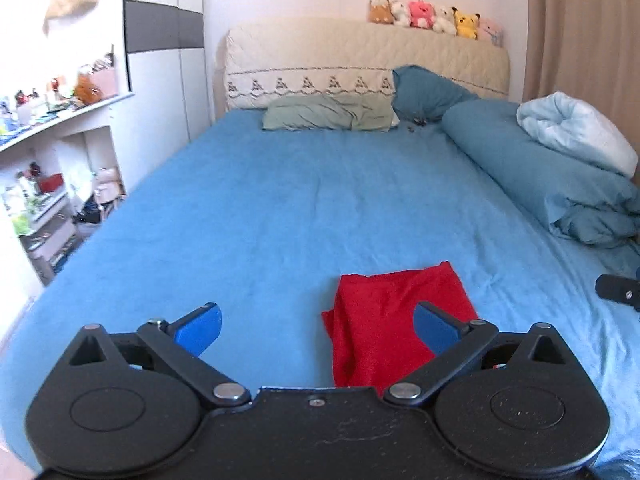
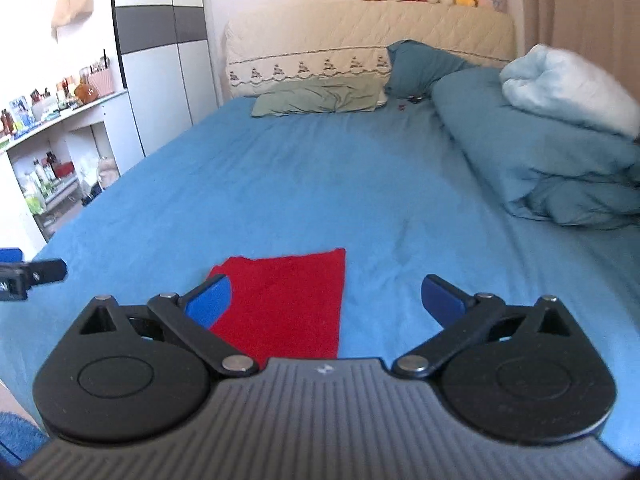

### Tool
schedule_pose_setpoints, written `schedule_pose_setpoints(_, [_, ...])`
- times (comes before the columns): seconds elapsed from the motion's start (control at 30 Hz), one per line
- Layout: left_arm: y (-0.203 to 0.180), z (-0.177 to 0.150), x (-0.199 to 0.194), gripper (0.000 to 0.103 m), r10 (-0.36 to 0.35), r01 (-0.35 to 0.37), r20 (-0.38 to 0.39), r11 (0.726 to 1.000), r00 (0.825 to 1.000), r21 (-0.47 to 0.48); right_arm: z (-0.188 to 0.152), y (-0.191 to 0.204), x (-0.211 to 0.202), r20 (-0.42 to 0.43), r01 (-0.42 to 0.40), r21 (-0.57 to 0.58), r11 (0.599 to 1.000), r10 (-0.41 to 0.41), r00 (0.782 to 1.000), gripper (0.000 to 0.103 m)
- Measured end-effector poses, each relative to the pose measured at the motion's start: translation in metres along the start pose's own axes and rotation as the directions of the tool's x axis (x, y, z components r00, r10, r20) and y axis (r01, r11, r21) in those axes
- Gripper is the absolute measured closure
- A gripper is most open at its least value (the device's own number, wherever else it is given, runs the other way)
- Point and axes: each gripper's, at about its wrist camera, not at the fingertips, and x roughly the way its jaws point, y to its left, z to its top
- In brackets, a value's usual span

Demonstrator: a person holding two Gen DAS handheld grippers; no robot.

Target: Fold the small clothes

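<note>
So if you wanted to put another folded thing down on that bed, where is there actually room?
Most of the blue sheet is bare: the wide stretch from the red cloth up to the green pillow, and the strip along the shelf side. The curtain side is crowded with the rolled blue duvet and white blanket.

Left gripper (image 1: 318,326) hangs tilted downward, jaws spread wide, blue pads (image 1: 199,328) well apart with nothing pressed between them. Right gripper (image 2: 326,300) sits in the same pose, also tilted down, jaws wide and empty. Each shows as a dark tip at the edge of the other's view, side by side.
</note>
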Motion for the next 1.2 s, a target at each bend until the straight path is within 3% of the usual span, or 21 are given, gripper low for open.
schedule_pose_setpoints(0.13, [-0.001, -0.015, -0.038, 0.000, 0.012, -0.012, -0.022, 1.000, 1.000, -0.012, -0.009, 0.015, -0.042, -0.021, 0.019, 0.004, 1.000, -0.019, 1.000, 0.000])
schedule_pose_setpoints(0.4, [-0.006, -0.057, -0.060, 0.000, 0.019, -0.020, -0.077, 1.000, 0.997, -0.007, -0.049, 0.026, -0.087, -0.088, 0.059, 0.023, 0.998, -0.057, 0.994, 0.000])
schedule_pose_setpoints(0.7, [-0.021, -0.095, -0.064, 0.000, 0.005, 0.001, -0.140, 0.999, 0.990, 0.043, -0.089, 0.029, -0.088, -0.189, 0.069, 0.020, 0.997, -0.064, 0.980, 0.000])
schedule_pose_setpoints(1.2, [-0.021, -0.097, -0.066, 0.000, 0.000, 0.006, -0.113, 0.999, 0.994, 0.052, -0.104, 0.029, -0.085, -0.234, 0.083, 0.013, 0.996, -0.078, 0.969, 0.000])
